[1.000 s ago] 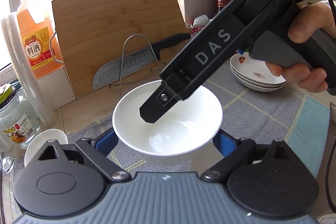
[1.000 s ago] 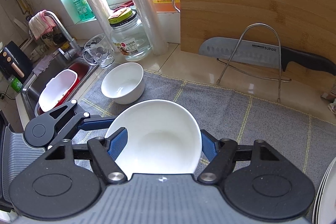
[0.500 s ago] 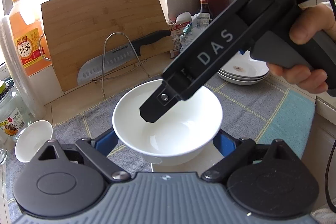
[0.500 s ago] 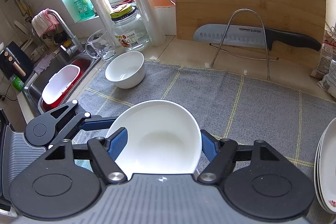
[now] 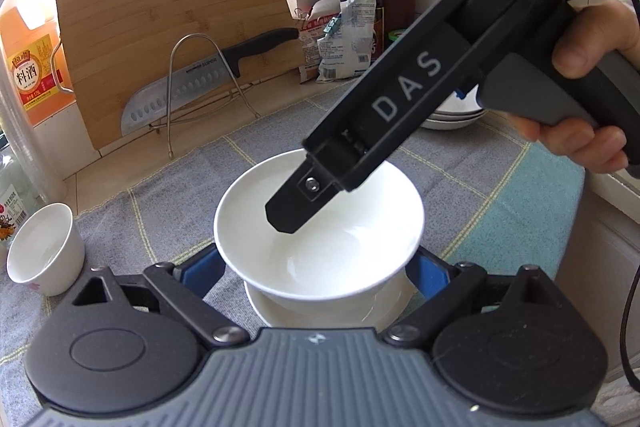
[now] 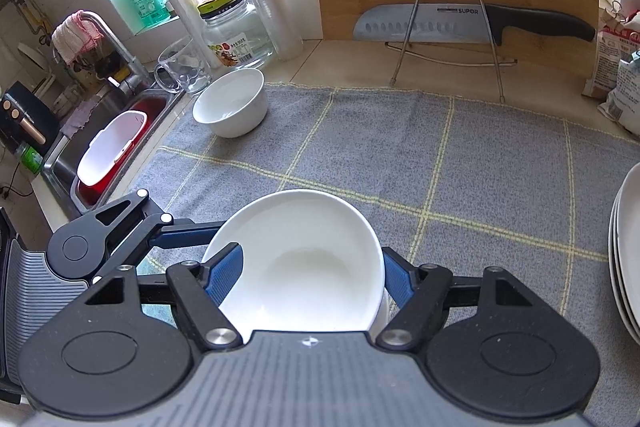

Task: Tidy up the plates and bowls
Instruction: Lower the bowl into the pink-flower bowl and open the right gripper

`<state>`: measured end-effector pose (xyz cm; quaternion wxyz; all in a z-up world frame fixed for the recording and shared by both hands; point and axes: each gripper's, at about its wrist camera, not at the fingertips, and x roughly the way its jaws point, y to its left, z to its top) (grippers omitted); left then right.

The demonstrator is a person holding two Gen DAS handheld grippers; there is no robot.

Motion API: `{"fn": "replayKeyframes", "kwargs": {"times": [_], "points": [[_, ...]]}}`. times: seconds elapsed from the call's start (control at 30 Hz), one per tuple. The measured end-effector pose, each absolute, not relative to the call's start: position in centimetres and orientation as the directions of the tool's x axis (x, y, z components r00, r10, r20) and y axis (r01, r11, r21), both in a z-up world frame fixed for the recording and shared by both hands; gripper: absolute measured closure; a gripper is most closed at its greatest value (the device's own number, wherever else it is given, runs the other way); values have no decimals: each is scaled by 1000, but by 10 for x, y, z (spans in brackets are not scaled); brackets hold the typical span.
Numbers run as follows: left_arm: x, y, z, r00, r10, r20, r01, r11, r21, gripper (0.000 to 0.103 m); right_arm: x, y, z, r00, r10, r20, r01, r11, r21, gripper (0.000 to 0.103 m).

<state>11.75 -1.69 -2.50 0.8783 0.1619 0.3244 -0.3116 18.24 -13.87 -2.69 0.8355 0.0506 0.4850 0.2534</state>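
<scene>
Both grippers have carried the white bowl [image 5: 320,243] rightward over the grey mat [image 6: 400,155], nearer the stacked plates [image 6: 628,251]. The left gripper [image 5: 316,267] and right gripper [image 6: 308,267] each clamp its sides (blue pads on the rim). A smaller bowl [image 6: 231,103] sits by the sink [image 6: 100,147].
</scene>
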Motion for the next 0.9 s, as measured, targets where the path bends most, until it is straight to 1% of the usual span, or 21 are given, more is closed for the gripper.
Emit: {"fn": "replayKeyframes", "kwargs": {"times": [0.37,0.9], "points": [[117,-19,-32,567,-433,-701,657,751,67,8,179,-140,-40,375,477,-795,-357,865,351,24],[116,-18,-37,561,-433,-705,656,752,60,8,181,-139,-43,373,474,-798,-355,867,349,24]]}}
